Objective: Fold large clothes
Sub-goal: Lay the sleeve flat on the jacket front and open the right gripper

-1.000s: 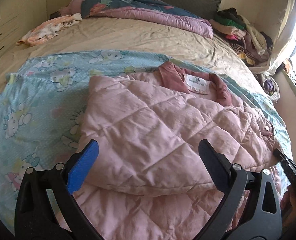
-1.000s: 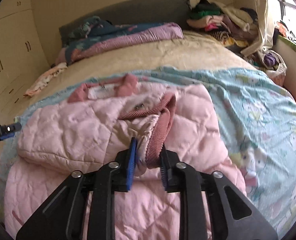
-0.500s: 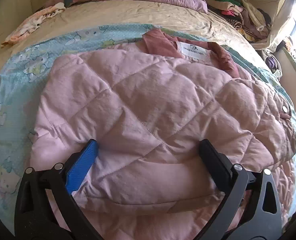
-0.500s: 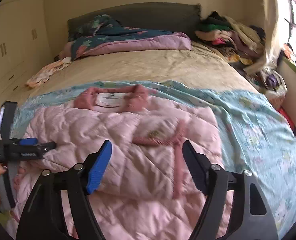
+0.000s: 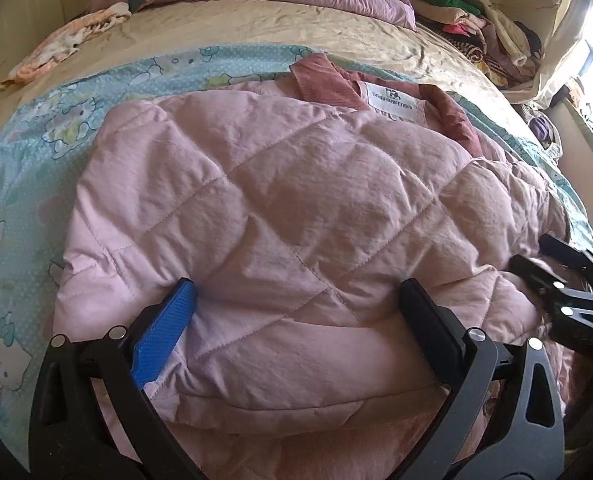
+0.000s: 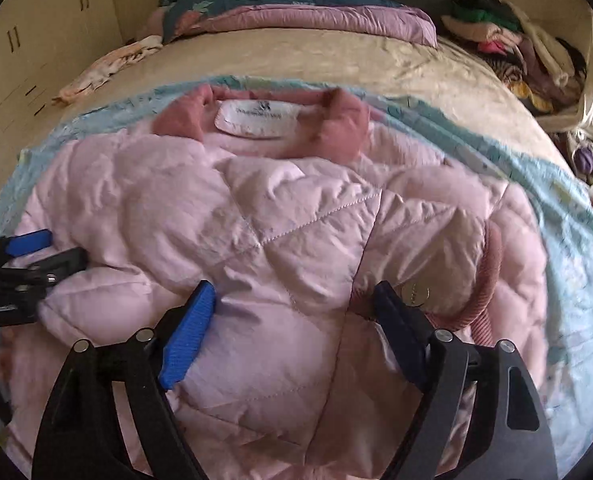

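Note:
A pink quilted jacket with a darker pink ribbed collar and a white label lies on the bed, both sleeves folded over its body. It also fills the right wrist view. My left gripper is open, its jaws pressed down on the folded left sleeve. My right gripper is open over the folded right sleeve, near its ribbed cuff. Each gripper shows at the edge of the other's view.
The jacket lies on a light blue cartoon-print sheet over a beige bedspread. A folded purple quilt lies at the headboard, a clothes pile at the far right, a small garment at the far left.
My right gripper opened and let go of the sleeve cuff, then dropped closer to the jacket. My left gripper moved forward and down onto the folded left sleeve, staying open.

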Available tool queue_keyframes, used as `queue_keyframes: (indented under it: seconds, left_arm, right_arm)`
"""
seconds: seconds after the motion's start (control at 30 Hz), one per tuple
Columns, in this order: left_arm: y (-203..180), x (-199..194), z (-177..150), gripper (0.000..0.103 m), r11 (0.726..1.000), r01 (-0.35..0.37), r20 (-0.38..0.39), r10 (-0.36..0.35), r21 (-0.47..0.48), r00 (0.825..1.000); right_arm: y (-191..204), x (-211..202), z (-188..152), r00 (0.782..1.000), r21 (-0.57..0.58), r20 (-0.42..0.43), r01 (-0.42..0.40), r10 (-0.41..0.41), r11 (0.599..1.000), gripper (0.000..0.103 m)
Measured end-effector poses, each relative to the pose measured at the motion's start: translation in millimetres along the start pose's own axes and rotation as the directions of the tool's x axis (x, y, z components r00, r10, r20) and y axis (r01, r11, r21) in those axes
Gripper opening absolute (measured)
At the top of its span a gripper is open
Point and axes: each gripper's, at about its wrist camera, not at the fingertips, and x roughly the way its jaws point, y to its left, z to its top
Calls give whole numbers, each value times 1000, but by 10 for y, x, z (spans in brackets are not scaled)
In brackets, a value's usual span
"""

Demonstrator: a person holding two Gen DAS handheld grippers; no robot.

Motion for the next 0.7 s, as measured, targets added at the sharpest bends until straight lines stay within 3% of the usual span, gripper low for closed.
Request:
queue_keyframes:
  seconds: [0.27,0.7]
  left_arm:
    - [-34,-148,-49,94,1000,-12,13,12,-14,1000]
    - [-100,-433,-117,94,1000,5,31,-5,-13,999]
  right_arm:
    - [-15,88,-69,1000,26,21,-5,5,1000,83]
    - [-63,-314,-299,997,106,48,-66,61,992,86]
